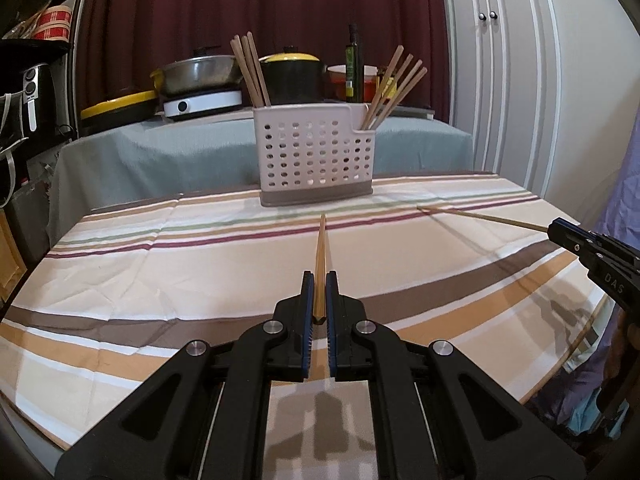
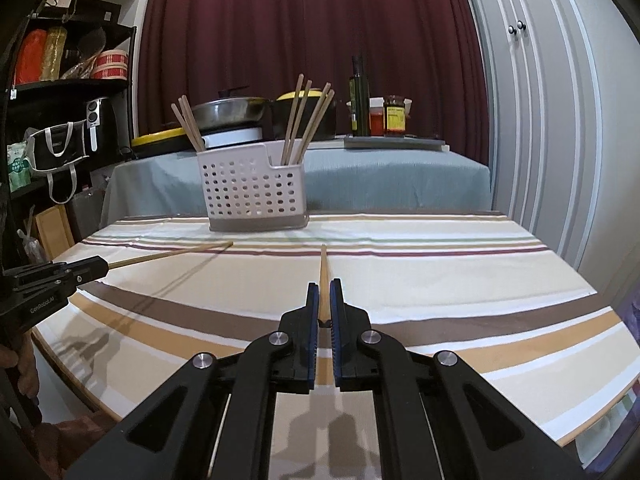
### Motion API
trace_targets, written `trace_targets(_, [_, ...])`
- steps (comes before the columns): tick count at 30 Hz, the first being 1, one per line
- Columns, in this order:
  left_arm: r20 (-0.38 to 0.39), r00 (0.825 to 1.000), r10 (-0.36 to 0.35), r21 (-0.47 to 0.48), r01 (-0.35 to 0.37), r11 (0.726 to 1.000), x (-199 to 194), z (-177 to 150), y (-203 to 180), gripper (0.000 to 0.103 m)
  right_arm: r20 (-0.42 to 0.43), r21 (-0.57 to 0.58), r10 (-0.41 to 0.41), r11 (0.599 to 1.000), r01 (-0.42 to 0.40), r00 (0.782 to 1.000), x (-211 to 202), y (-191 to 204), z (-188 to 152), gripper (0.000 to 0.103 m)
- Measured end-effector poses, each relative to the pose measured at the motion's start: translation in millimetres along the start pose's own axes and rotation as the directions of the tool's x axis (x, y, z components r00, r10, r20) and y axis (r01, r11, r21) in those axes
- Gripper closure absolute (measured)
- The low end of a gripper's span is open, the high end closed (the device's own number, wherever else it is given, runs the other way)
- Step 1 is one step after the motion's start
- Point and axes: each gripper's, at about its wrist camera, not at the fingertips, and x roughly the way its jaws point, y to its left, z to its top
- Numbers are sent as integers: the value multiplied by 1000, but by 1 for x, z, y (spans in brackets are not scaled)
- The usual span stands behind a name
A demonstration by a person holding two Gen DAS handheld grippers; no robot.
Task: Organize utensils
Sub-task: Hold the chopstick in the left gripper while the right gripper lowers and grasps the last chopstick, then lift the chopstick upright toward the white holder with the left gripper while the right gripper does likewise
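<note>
Table (image 1: 120,264): one, big and round-edged, with a soft striped cloth in cream, brown, orange, red and green.
Back table (image 2: 400,180): one, under a plain blue-grey cloth, with pots and bottles on top.
Basket (image 1: 316,156): one, white plastic, boxy, full of round holes, on a grey base. It stands at the far side of the striped table and has two parts: a big left part and a small right part.
Sticks in the basket: seven wooden chopsticks. Three (image 1: 250,68) lean left in the big part. Four (image 1: 394,86) lean right in the small part.
Left gripper (image 1: 319,280): black, with blue pads. Its jaws are clenched on one chopstick (image 1: 321,256), which is thin, straight, pale wood. The stick points at the basket, its far tip low over the cloth.
Right gripper (image 2: 324,286): the same kind. Its jaws squeeze the second chopstick (image 2: 323,266), also pointing at the basket, with its tip low over the stripes.
Loose chopsticks: two, one in each gripper, well apart from each other.
</note>
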Motion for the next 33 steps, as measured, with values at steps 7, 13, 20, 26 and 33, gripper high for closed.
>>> trace_targets(7, [54, 998, 14, -14, -13, 1000, -19, 17, 5, 97, 26, 2, -5, 1000, 5, 1000, -8, 2, 12, 97])
trace_targets(13, [103, 994, 28, -26, -26, 999, -40, 36, 10, 97, 59, -2, -13, 1000, 13, 998, -19, 6, 26, 97])
trace_targets(20, [146, 989, 39, -36, -34, 999, -59, 53, 13, 97, 85, 4, -10, 1000, 10, 996, -30, 12, 44, 97])
trace_targets(26, [175, 983, 57, -45, -50, 998, -74, 69, 17, 97, 91, 8, 1, 1000, -2, 996, -41, 16, 66, 97])
trace_targets(33, [167, 981, 95, -69, -84, 994, -70, 85, 26, 97, 52, 2, 5, 1000, -5, 999, -32, 19, 83, 97])
